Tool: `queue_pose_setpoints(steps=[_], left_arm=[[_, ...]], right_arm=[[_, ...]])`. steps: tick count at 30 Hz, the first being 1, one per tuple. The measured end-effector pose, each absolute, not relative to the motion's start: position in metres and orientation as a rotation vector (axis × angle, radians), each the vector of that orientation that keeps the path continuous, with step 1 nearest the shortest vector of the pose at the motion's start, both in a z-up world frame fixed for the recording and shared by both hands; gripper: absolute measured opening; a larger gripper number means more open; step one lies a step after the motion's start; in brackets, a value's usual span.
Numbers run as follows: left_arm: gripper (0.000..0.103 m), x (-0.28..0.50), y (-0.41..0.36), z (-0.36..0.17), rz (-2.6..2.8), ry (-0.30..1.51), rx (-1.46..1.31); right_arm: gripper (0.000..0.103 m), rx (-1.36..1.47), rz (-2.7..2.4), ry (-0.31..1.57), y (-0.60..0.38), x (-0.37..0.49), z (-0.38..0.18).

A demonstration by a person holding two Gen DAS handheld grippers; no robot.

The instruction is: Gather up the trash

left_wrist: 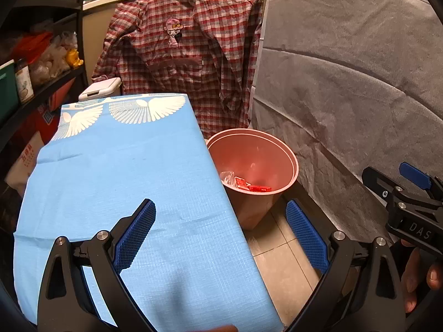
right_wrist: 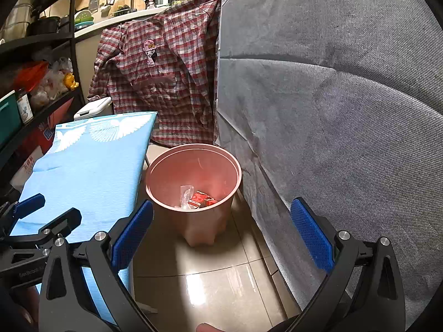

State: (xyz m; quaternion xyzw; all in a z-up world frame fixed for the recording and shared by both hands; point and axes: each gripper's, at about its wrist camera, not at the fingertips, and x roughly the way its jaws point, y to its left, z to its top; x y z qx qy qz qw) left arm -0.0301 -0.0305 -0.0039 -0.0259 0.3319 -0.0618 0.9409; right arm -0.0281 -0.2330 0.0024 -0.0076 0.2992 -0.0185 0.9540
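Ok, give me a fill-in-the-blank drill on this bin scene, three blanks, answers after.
1. The round pink plastic bin stands on the tiled ____.
2. Red wrappers lie ____ the bin.
3. The left gripper and right gripper both have their jaws ____ and hold nothing.
4. The blue cloth-covered table stands to the bin's ____.

Answers: floor; inside; open; left

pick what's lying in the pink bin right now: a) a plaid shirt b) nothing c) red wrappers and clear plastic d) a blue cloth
c: the right wrist view looks down into the pink bin, and red wrappers sit beside a piece of clear plastic at its bottom.
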Motion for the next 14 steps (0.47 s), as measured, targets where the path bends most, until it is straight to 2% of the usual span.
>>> queue_pose_setpoints(steps=[14], left_arm=[[0.094, -0.0299, -0.0314, -0.0048, -0.129, 0.677, -0.035]], right_arm=[[0.098, -0.016, -0.038, 0.610, -0.2355, -0.0259, 0.0016]])
